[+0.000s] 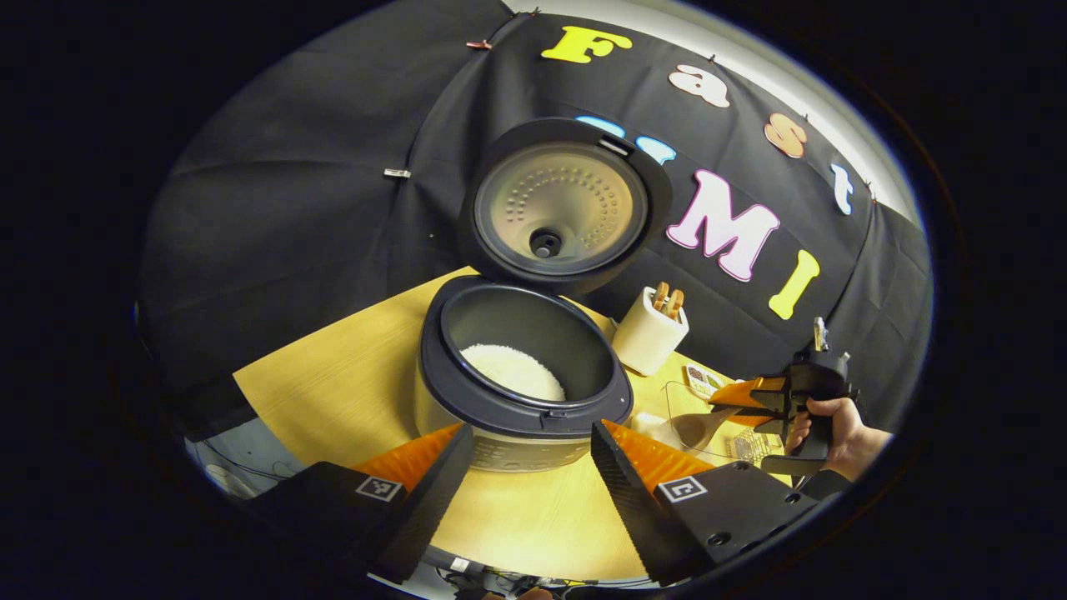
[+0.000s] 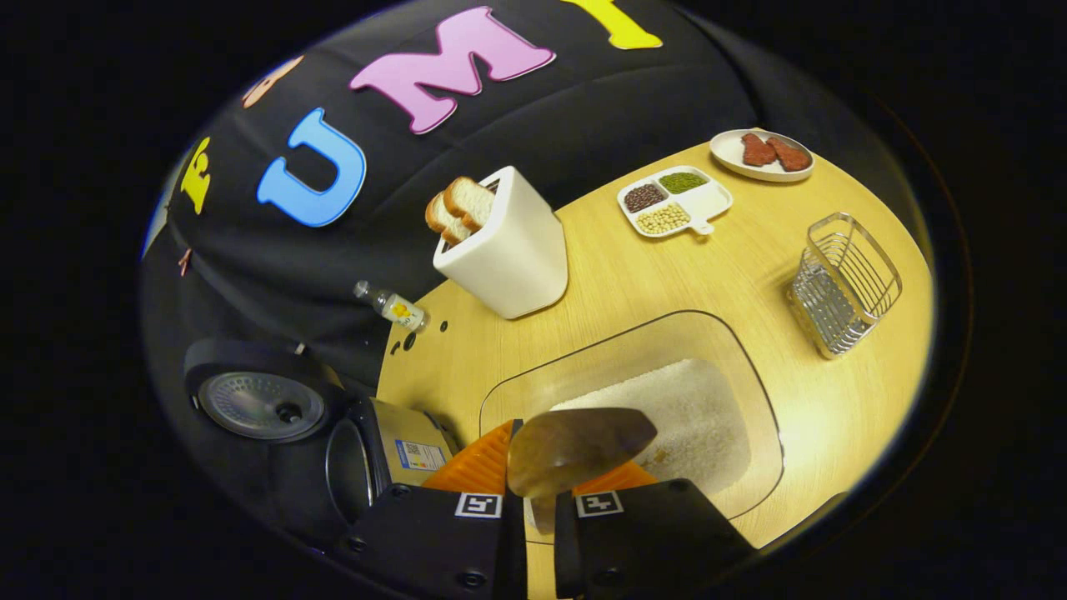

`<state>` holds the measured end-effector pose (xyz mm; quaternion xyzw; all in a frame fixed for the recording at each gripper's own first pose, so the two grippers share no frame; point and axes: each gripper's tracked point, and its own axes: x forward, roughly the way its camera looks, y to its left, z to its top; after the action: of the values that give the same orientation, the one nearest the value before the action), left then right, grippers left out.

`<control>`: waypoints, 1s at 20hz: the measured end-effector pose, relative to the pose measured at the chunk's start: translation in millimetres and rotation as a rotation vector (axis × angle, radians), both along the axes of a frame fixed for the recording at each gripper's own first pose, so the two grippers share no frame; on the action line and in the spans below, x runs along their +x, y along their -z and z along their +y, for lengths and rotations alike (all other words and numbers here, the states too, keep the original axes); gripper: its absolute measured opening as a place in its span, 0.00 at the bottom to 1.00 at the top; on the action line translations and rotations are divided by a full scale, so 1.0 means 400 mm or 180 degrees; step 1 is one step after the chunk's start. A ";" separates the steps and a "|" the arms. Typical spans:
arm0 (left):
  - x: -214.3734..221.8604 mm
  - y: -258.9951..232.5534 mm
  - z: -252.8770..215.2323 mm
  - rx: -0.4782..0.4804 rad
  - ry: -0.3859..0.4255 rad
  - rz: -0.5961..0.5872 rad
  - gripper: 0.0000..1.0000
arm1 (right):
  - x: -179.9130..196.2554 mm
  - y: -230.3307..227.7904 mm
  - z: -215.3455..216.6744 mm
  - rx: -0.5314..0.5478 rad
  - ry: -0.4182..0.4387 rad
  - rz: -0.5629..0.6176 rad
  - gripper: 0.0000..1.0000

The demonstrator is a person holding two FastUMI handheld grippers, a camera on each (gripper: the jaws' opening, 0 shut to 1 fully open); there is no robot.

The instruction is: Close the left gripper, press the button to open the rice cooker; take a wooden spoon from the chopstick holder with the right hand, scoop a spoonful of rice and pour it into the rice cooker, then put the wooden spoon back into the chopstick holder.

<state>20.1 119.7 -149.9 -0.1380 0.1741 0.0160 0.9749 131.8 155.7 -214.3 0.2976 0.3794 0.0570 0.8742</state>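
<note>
While the rice cooker [image 1: 523, 367] is standing open with its lid up, the right gripper [image 2: 542, 487], jaws clamping the wooden spoon [image 2: 579, 446], is hovering over the rice tray [image 2: 667, 417]; its bowl looks empty. Next: dipping, scooping. The left gripper [image 1: 533, 467] is idling, jaws apart.

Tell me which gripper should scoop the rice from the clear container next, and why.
Right. The right gripper is shut on the brown wooden spoon, whose bowl hangs over the white rice in the clear glass container. The left gripper is open, facing the open black rice cooker.
</note>
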 end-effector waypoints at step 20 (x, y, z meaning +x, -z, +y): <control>-0.018 -0.065 0.058 0.0085 0.0028 -0.0182 0.95 | -0.024 -0.318 0.025 0.1491 0.0694 -0.0192 0.12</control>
<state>12.9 142.8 -123.9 -0.1246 0.1465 0.0100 0.9813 122.4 165.8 -87.1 0.5292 0.2952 0.0576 0.7934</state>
